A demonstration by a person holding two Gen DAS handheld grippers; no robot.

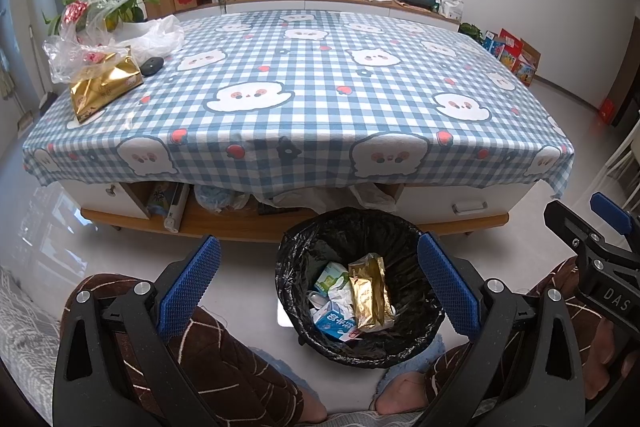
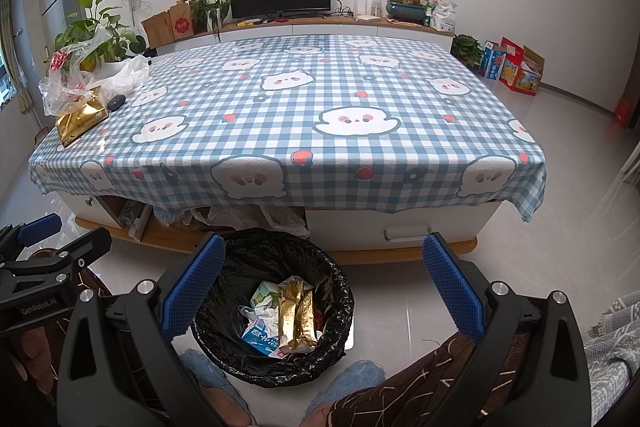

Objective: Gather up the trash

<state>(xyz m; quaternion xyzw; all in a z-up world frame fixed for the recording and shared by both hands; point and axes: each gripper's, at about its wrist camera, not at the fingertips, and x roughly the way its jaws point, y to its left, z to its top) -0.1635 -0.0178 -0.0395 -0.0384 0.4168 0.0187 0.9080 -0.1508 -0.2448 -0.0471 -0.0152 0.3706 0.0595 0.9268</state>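
Observation:
A black-lined trash bin stands on the floor in front of the table, between a person's knees. Inside lie a gold wrapper, a blue-white carton and crumpled paper. My left gripper hangs open above the bin with nothing between its pads. My right gripper is also open and empty, over the bin's right side. On the table's far left a gold bag lies beside clear plastic bags and a dark mouse.
The checked tablecloth covers a low table with drawers and an open shelf holding bags. Potted plants, boxes and a TV stand along the back wall. The person's legs and blue slippers flank the bin. Pale tiled floor lies right.

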